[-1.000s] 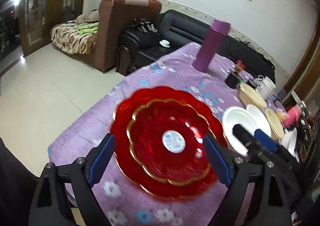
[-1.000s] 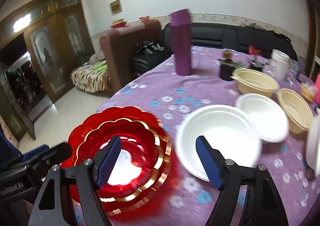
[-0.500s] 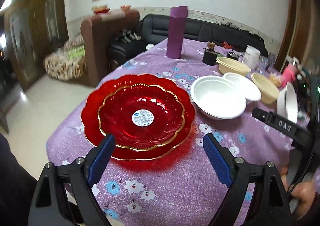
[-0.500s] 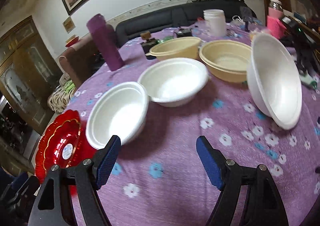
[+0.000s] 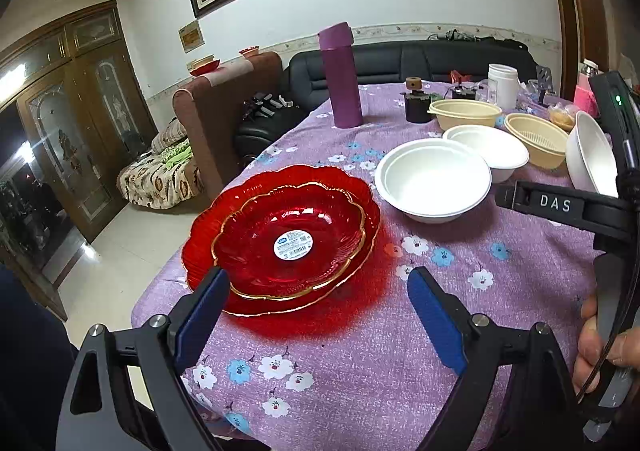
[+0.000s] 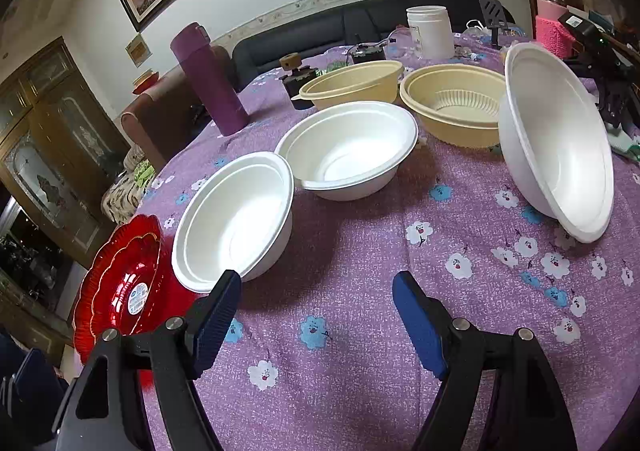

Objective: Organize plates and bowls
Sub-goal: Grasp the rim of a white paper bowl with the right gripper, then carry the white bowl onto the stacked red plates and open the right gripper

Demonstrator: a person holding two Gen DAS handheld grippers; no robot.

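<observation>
Two stacked red gold-rimmed plates lie on the purple flowered tablecloth; they also show in the right wrist view. My left gripper is open and empty just in front of them. Two white bowls and two beige bowls sit further along. A third white bowl stands tilted on its edge at the right. My right gripper is open and empty, near the closest white bowl.
A tall purple flask, a dark jar and a white tub stand at the table's far end. Pink items and clutter lie at the far right. The table edge drops to the floor on the left, with sofas beyond.
Both grippers have pulled back and swung right. The right gripper's view has shifted from the red plates to the row of bowls. Both stay open.
</observation>
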